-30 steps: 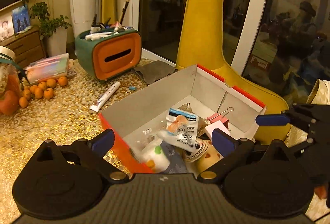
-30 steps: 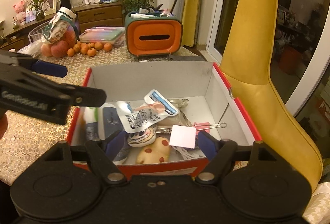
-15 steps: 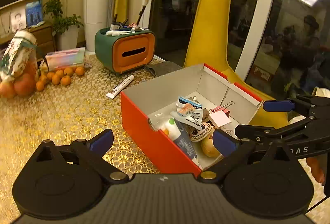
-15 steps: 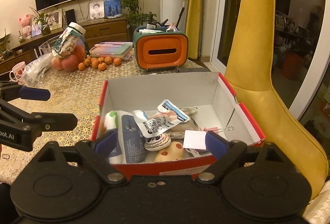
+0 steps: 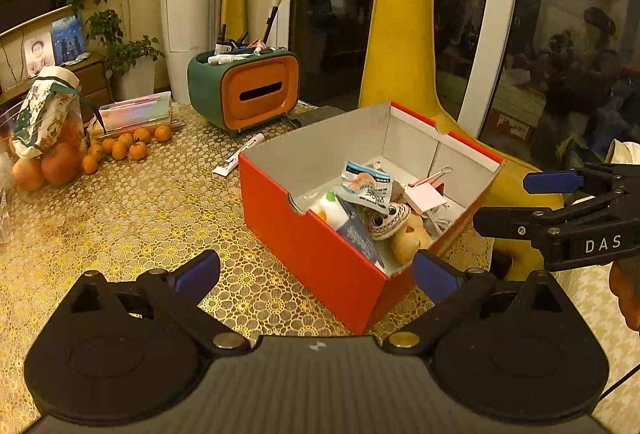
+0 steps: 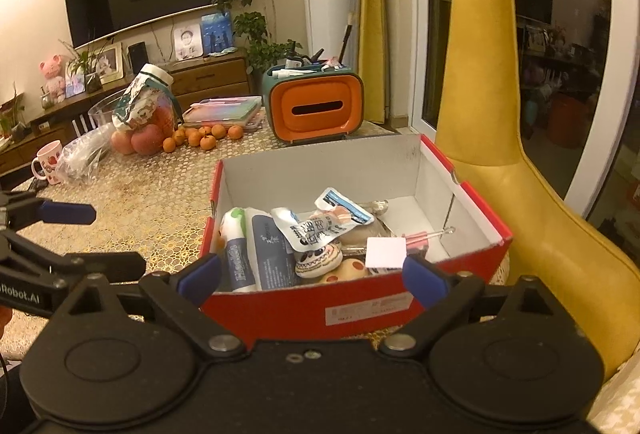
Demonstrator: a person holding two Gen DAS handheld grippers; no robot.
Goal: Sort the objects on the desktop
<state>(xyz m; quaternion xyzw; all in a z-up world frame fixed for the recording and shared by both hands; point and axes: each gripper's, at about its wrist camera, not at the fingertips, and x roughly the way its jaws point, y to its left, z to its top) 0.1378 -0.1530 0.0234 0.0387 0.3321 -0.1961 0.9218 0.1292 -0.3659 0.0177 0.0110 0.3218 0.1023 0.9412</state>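
In the left wrist view, apples (image 5: 44, 166) and small oranges (image 5: 128, 146) are seen at the far left of the gold patterned table (image 5: 140, 218); a green and orange holder (image 5: 248, 94) stands at upper centre, with a white tube (image 5: 240, 154) lying just below it. The red box (image 5: 320, 254) sits right of centre – a bottle (image 5: 332, 208), a crumpled packet (image 5: 366, 186), a pink clip (image 5: 430, 186) and soft toys (image 5: 390, 220) are piled inside. The left gripper (image 5: 316, 272) is spread wide with nothing held. At the right edge the right gripper (image 6: 312, 276) is seen; its jaws have just been opening and now stand wide and empty, the box's near wall showing between the fingertips – no contact can be made out
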